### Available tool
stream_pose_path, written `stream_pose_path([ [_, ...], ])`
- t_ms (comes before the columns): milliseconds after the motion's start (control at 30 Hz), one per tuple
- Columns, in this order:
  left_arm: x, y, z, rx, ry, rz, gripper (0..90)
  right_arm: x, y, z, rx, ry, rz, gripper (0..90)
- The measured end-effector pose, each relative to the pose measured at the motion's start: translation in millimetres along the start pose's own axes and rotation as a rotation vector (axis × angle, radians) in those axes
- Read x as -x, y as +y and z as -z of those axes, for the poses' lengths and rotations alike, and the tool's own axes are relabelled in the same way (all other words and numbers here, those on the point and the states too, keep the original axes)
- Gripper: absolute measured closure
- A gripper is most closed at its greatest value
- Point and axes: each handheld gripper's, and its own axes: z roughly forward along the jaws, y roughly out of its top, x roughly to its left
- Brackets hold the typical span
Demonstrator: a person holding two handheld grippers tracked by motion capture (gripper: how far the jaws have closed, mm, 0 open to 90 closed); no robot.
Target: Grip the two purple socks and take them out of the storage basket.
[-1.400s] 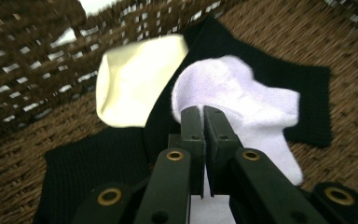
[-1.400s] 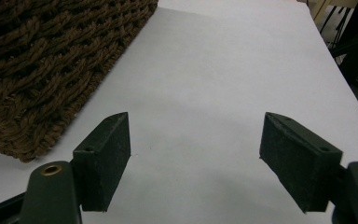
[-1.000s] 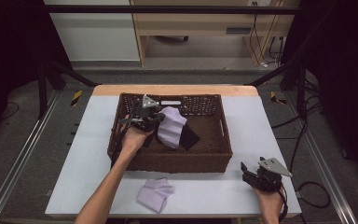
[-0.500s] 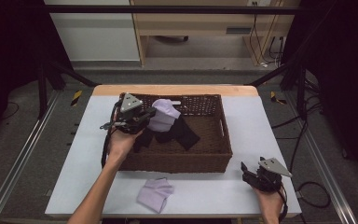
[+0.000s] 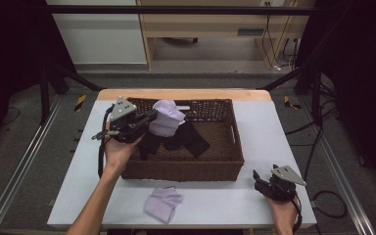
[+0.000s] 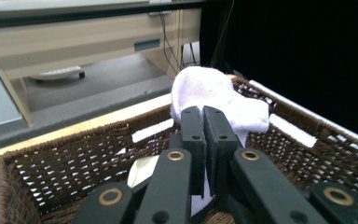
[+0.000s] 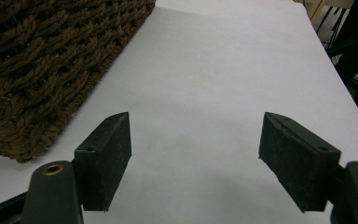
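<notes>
Your left claw point(image 5: 149, 117), clamped on the pale sock point(image 5: 166, 117), has carried it leftward over the basket point(image 5: 186, 169), probably toward the bench; right claw point(image 5: 264, 182) sits wide open, empty, lower right.

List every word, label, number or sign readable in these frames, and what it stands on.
None: no readable text anywhere. The brown wicker basket, the pale lilac sock clamped in the left gripper, the open right gripper and the white table bear no lettering.

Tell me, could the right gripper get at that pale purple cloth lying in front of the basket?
Probably yes: the right gripper is open, and bare table lies between it and the purple cloth.
</notes>
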Motion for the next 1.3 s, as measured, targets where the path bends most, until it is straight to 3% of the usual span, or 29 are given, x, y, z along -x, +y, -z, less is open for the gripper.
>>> stream_pose_path([
  [433, 16.5, 19.0, 44.6, 0.094, -0.045, -0.024, 86.7, -0.4, 0.1, 0.0, -0.003, -0.003, 0.0, 25.4],
  [667, 27.6, 22.9, 68.5, 0.121, -0.066, -0.065, 86.7, -0.4, 0.1, 0.1, -0.001, -0.004, 0.0, 25.4],
  [833, 32.9, 19.4, 83.5, 0.137, -0.072, -0.092, 86.6, -0.5, -0.1, 0.4, 0.002, -0.005, 0.0, 25.4],
  [1300, 40.4, -10.7, 113.8, 0.115, -0.113, -0.083, 86.6, -0.6, -0.1, 0.4, 0.002, -0.007, 0.002, 25.2],
])
